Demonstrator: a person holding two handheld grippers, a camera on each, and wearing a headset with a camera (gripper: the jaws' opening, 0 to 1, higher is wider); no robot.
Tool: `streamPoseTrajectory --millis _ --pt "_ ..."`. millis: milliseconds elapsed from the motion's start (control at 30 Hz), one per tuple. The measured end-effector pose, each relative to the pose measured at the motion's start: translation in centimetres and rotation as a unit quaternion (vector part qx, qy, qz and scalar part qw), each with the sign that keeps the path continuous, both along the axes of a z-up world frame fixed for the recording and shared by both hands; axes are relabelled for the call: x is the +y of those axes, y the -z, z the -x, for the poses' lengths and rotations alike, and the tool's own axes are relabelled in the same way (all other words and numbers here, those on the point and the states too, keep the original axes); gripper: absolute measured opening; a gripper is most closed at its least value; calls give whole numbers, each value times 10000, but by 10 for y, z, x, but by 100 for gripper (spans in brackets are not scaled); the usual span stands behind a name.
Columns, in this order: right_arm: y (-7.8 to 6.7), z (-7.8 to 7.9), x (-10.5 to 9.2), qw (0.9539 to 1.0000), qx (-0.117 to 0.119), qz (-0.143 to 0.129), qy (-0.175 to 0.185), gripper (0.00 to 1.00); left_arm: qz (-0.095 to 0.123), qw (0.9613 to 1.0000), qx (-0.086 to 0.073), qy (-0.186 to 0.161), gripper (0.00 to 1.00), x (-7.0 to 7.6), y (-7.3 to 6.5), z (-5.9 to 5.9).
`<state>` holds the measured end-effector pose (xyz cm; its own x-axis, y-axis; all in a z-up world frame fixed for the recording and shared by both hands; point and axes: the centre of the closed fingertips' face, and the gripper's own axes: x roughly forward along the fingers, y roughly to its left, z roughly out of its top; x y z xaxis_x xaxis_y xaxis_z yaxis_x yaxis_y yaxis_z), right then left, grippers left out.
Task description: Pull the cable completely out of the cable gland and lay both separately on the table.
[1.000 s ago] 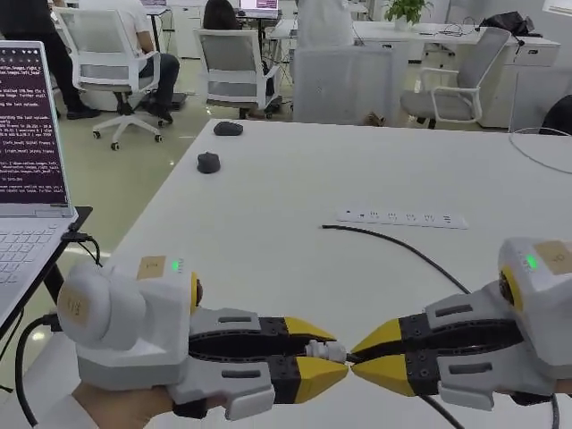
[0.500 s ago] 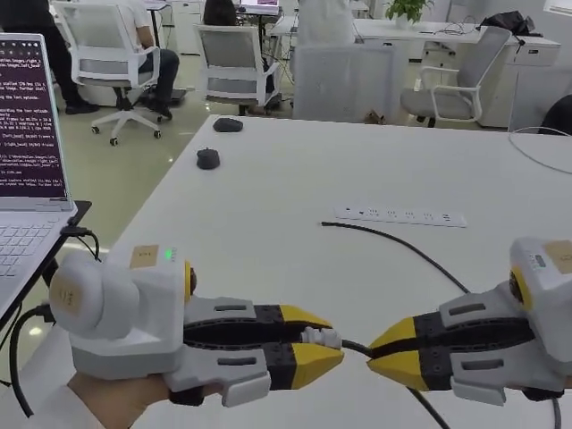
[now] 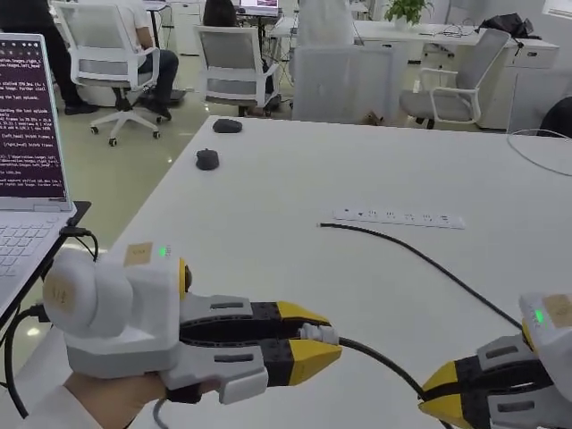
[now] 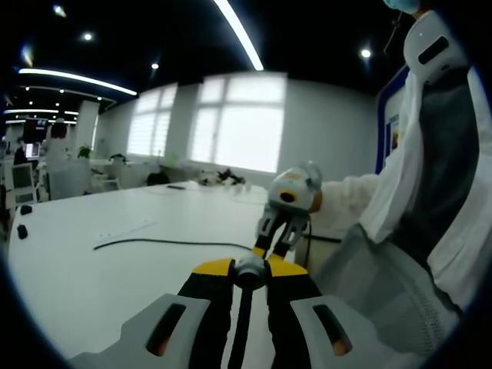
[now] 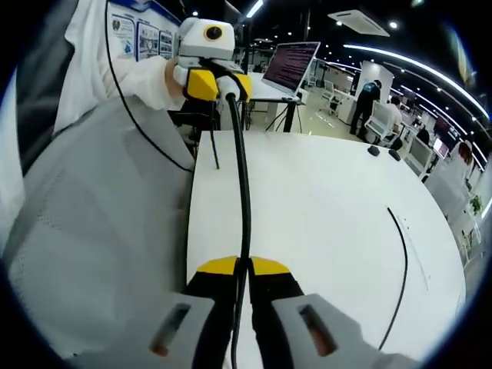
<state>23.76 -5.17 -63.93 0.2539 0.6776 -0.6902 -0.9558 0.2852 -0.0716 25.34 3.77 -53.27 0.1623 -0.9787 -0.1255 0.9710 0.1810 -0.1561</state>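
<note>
Right gripper: drawn back to lower right since a second ago, clenched on thin black cable.
Left gripper: clamping small grey round cable gland, centre-bottom.

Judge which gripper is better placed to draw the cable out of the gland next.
Right, most likely. The right gripper is shut on the cable and can draw back; the left gripper clamps the cable gland as anchor.

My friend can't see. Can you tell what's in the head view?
The left gripper holds a small gland; a black cable runs from it to the right gripper, above a white table. A laptop stands at the left edge.
</note>
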Motion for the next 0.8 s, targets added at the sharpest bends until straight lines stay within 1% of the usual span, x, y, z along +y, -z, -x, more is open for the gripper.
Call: streamPoseTrajectory --millis 67,333,400,467,533,567,600,667,700,800 --pt "4 2 -2 10000 52 -12 42 3 -10 10000 3 18 16 -1 0 1" --pt "5 4 -1 9998 124 -65 116 3 -31 10000 7 47 16 -1 2 2" --pt "4 5 0 9999 116 -46 87 3 -12 10000 9 35 16 -1 1 1" --pt "0 3 1 10000 7 -15 72 3 26 10000 3 5 16 0 -1 0" --pt "-11 -1 6 9997 -153 -199 75 4 38 10000 -1 -16 16 0 -1 0" --pt "-21 -3 13 9987 -247 -440 89 6 47 10000 1 -21 16 0 -2 0" --pt "-30 -5 19 9976 -304 -620 94 9 50 10000 -3 -21 16 0 -2 0" --pt "-45 -6 29 9949 -417 -912 75 12 44 10000 -7 -3 16 0 -2 1" --pt "-54 -6 37 9932 -490 -1052 1 13 37 10000 -7 14 16 -1 -1 1" --pt "-69 -5 49 9905 -692 -1178 -180 13 32 10000 -13 36 16 -1 -1 2"
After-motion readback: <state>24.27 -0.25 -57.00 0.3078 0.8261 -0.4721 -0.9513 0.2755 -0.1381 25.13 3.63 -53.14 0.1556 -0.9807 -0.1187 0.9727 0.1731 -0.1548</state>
